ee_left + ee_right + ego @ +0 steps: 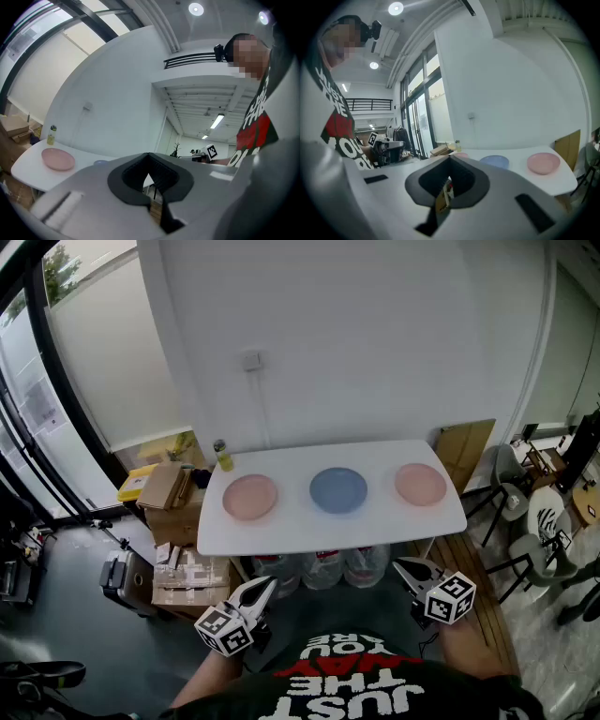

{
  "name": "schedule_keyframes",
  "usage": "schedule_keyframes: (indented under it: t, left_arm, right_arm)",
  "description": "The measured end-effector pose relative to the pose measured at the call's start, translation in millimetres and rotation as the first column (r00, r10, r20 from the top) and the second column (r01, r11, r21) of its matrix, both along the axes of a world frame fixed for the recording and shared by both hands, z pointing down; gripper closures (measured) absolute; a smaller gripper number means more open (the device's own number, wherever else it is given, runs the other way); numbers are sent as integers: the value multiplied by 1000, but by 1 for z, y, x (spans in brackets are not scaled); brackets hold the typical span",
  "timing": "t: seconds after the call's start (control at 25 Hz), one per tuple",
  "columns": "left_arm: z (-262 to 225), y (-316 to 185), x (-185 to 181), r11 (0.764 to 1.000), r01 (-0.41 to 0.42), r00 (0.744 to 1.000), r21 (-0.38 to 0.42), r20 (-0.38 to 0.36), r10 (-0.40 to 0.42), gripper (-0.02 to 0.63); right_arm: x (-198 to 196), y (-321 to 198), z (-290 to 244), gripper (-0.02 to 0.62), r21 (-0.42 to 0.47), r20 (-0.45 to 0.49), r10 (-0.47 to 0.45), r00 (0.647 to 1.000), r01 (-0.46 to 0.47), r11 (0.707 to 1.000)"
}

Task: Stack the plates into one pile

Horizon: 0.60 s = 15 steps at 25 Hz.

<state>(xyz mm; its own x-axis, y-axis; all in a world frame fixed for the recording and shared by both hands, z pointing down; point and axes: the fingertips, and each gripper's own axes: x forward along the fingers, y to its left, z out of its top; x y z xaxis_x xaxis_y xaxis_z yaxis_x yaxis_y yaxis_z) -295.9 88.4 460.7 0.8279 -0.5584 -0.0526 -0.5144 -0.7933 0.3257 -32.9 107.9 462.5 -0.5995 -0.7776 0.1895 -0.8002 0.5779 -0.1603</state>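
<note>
Cardboard boxes (173,512) on floor left of white table (328,531); small yellow-green bottle (223,456) at table's back left corner. Laid in a row on tabletop, well apart, none stacked: left pink plate (250,497), blue plate (338,490) in the middle, right pink plate (420,484). Held low before table's near edge, clear of every plate: left gripper (270,584) with jaws together on nothing, right gripper (399,565) with jaws likewise closed and empty.

- Left plate (249,496): pale pink.
- Middle plate (338,489): soft blue.
- Right plate (419,484): pale pink.
- Table (291,532): plain white.
- T-shirt (361,688): black, with white and red lettering.
- Bottle (223,457): yellow, with a green cap.
</note>
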Motion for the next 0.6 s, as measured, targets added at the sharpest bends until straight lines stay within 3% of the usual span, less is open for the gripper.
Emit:
schedule_keyframes:
  t: [0.6]
  left_arm:
    - [-3,0,12,1000,8,1000,1,13,-8,598]
  right_arm:
    - [13,-4,-2,591,14,-28,-3,1000,3,1000]
